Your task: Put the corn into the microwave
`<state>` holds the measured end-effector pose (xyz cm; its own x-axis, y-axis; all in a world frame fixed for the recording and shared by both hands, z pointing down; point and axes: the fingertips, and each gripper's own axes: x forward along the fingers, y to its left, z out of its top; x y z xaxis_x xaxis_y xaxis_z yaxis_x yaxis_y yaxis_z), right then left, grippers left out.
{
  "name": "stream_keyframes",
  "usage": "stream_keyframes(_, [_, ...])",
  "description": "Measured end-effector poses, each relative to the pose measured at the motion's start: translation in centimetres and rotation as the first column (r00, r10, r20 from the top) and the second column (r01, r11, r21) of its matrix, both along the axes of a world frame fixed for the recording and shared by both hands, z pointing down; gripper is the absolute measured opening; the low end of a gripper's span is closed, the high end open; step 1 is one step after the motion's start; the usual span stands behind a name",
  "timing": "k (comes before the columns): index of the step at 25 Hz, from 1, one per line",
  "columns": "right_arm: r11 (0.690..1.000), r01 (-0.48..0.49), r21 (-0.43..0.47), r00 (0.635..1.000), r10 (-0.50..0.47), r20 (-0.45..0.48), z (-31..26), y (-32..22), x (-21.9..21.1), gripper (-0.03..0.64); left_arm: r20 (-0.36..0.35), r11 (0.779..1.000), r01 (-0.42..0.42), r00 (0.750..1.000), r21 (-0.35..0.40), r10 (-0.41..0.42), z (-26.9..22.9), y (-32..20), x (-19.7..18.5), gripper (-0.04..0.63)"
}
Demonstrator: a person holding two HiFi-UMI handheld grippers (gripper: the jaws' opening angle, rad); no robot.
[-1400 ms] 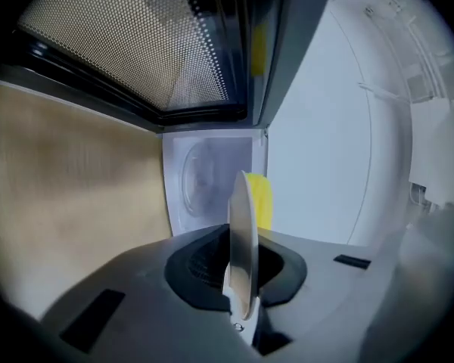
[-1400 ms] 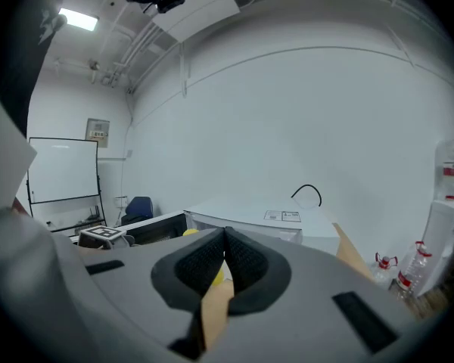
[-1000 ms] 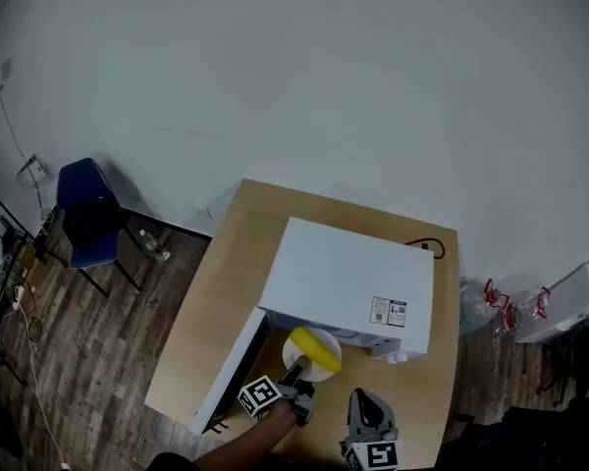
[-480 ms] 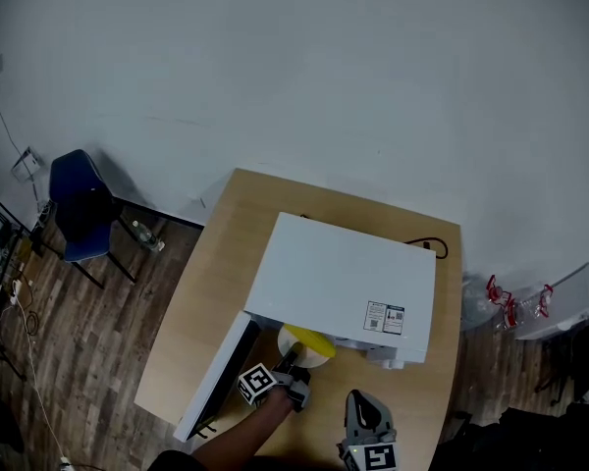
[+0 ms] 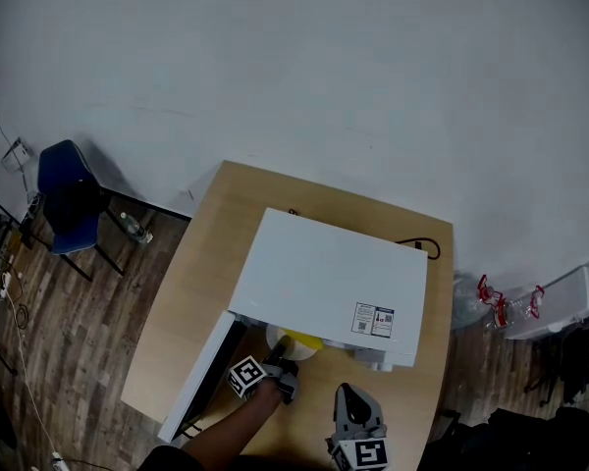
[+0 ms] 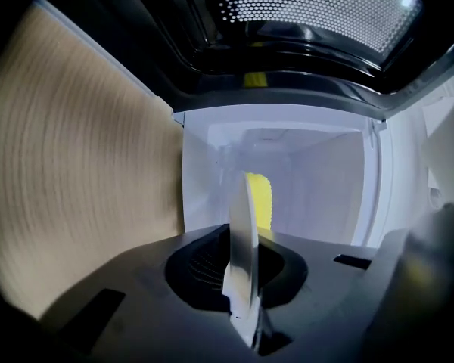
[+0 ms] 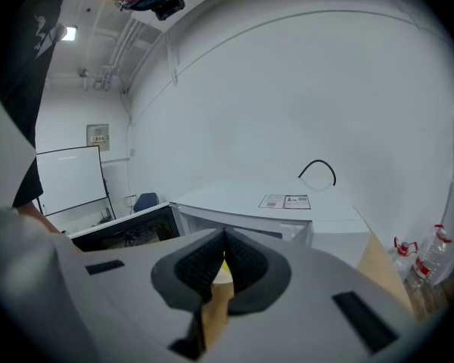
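Starting at the near edge of the counter (image 5: 417,391), the right gripper (image 5: 347,392) is positioned in front of the right front corner of the microwave (image 5: 324,283). Its fingers (image 7: 246,267) are pressed together with nothing between them.

To its left, the left gripper (image 5: 281,349) points into the open front of the microwave. Its fingers (image 6: 204,267) are clamped on the near rim of a white plate (image 6: 240,240), which appears edge-on in the left gripper view. The corn (image 6: 260,199), a yellow cob, lies on the plate beyond the fingers. Plate and corn are at the mouth of the cavity, partly under the front edge of the top panel in the head view; the white cavity walls show behind the corn.

The microwave door (image 5: 198,381) stands swung open to the left, over the counter. A printed label (image 5: 373,319) is fixed on the top panel near the right front corner.

Behind the microwave, a black cable (image 5: 419,246) loops over the far right part of the counter.

Beyond the counter, a blue chair (image 5: 67,196) stands on the wooden floor (image 5: 69,341) at left, and red-capped bottles (image 5: 510,302) stand at right.
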<state>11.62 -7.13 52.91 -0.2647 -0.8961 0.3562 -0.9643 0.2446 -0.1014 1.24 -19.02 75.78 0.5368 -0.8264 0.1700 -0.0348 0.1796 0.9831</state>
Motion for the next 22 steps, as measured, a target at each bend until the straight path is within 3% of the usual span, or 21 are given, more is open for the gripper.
stream_keyframes(12, [1.000,-0.018,-0.021,1.000,0.018,0.001,1.6,-0.2,0.2,0.060,-0.032,0.999,0.043,0.999,-0.022,-0.044,0.7,-1.7,0.9,0.018])
stream_keyframes(22, [0.994,-0.031,-0.107,0.999,0.030,-0.010,5.9,-1.2,-0.2,0.060,-0.045,0.998,0.062,0.997,0.006,-0.062,0.7,-1.9,1.2,0.020])
